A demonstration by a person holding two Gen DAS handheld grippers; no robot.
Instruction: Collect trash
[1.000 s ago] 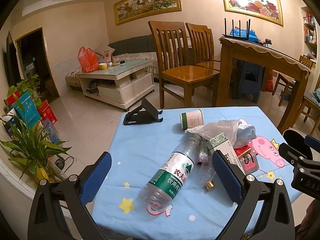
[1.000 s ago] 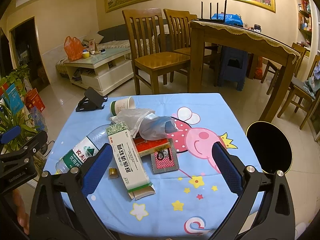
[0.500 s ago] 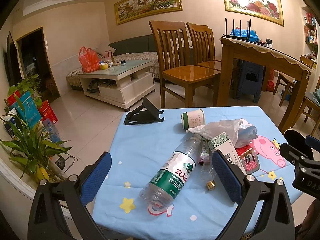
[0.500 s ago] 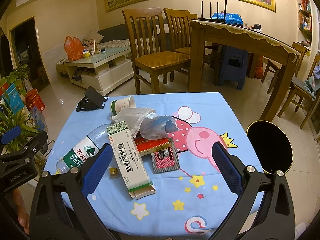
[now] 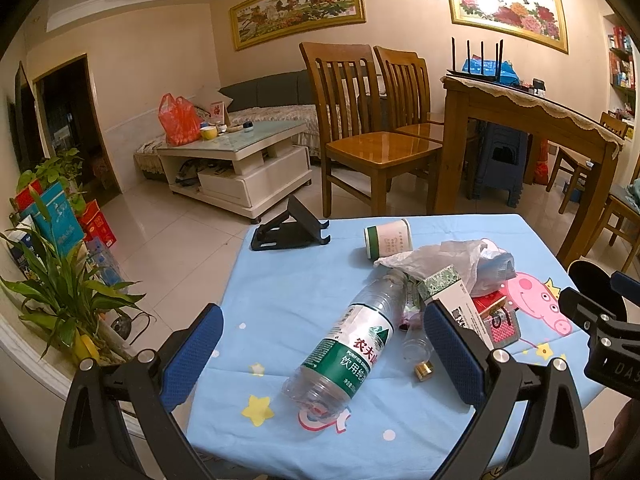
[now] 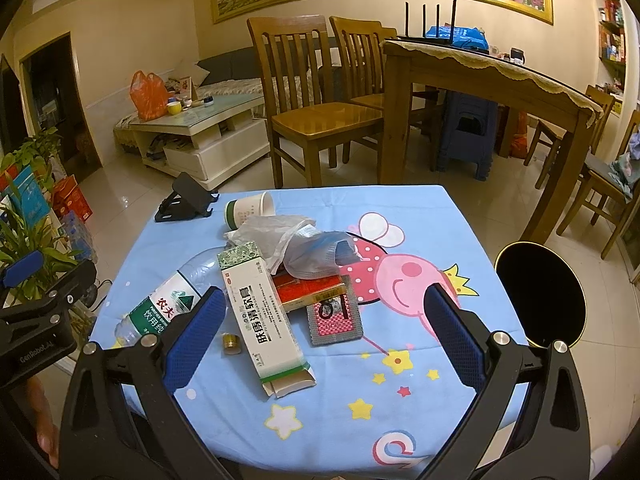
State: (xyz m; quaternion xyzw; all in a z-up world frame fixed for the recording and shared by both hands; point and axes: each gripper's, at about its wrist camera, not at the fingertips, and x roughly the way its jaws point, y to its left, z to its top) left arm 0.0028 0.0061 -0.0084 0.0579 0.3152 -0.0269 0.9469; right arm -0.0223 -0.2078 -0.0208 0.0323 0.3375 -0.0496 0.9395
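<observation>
Both grippers gape empty; the bottle (image 5: 349, 350) lies between the left gripper (image 5: 320, 354) fingers, long axis slanting away toward the bag (image 5: 448, 258)

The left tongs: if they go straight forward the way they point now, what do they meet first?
Most likely the lying water bottle: it sits between the open pads of the left tongs, base end nearest. Depth is unclear, but nothing else shows in front of it on the blue tablecloth.

Blue cartoon-pig tablecloth (image 6: 420, 216); green-labelled clear bottle (image 5: 352, 348); red packet (image 6: 308, 292).
</observation>
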